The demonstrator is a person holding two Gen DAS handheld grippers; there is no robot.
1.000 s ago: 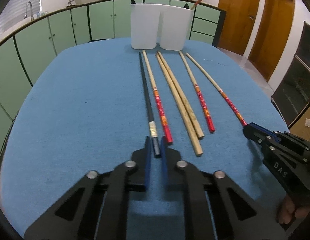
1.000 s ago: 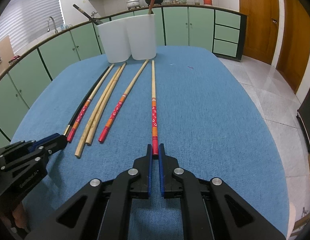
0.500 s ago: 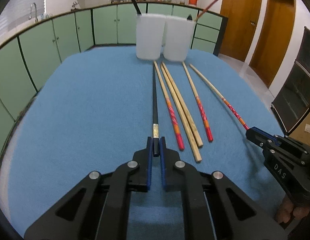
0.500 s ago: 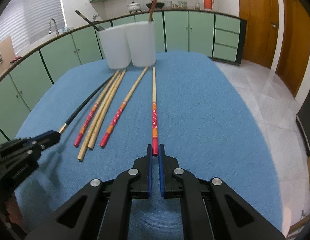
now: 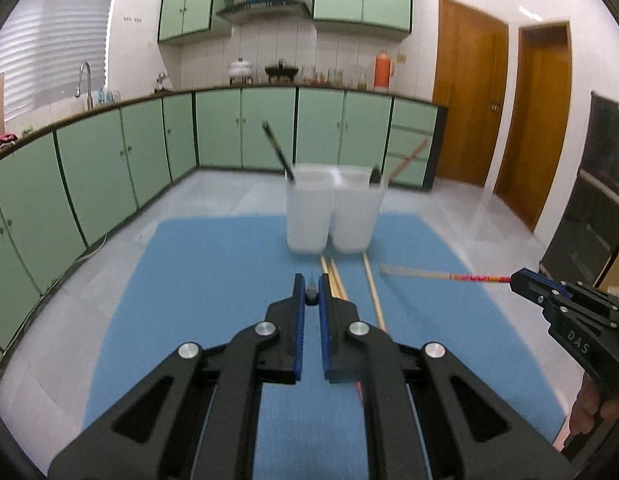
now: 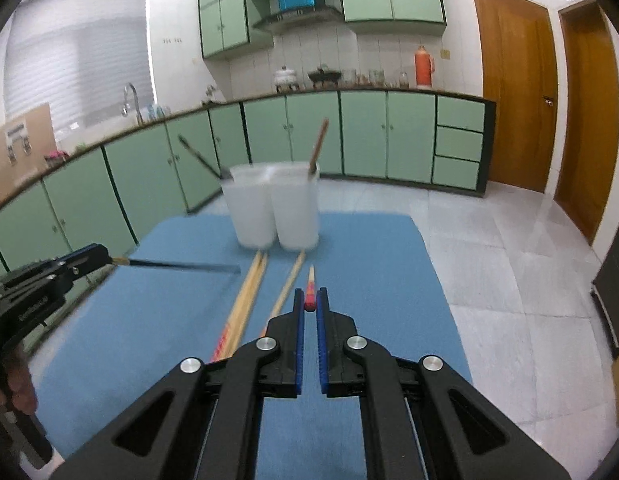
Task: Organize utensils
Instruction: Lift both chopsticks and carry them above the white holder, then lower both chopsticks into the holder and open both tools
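My left gripper (image 5: 310, 294) is shut on the end of a black chopstick (image 6: 181, 266), held level above the blue table; it points away from the lens in the left wrist view. My right gripper (image 6: 310, 304) is shut on the red end of a bamboo chopstick (image 5: 441, 277), also lifted off the table. Two white holders (image 5: 331, 212) stand side by side at the table's far end, a black chopstick (image 5: 275, 148) in the left one and a wooden one (image 5: 409, 158) in the right. Several chopsticks (image 6: 245, 300) still lie on the cloth.
The blue table (image 5: 213, 280) ends just behind the holders, with tiled floor beyond. Green cabinets (image 5: 109, 160) run along the left and back. Wooden doors (image 5: 469, 100) stand at the right.
Both grippers have lifted their chopsticks off the table and tilted up to level. The black and the red-ended chopstick now hang in the air instead of lying on the cloth.
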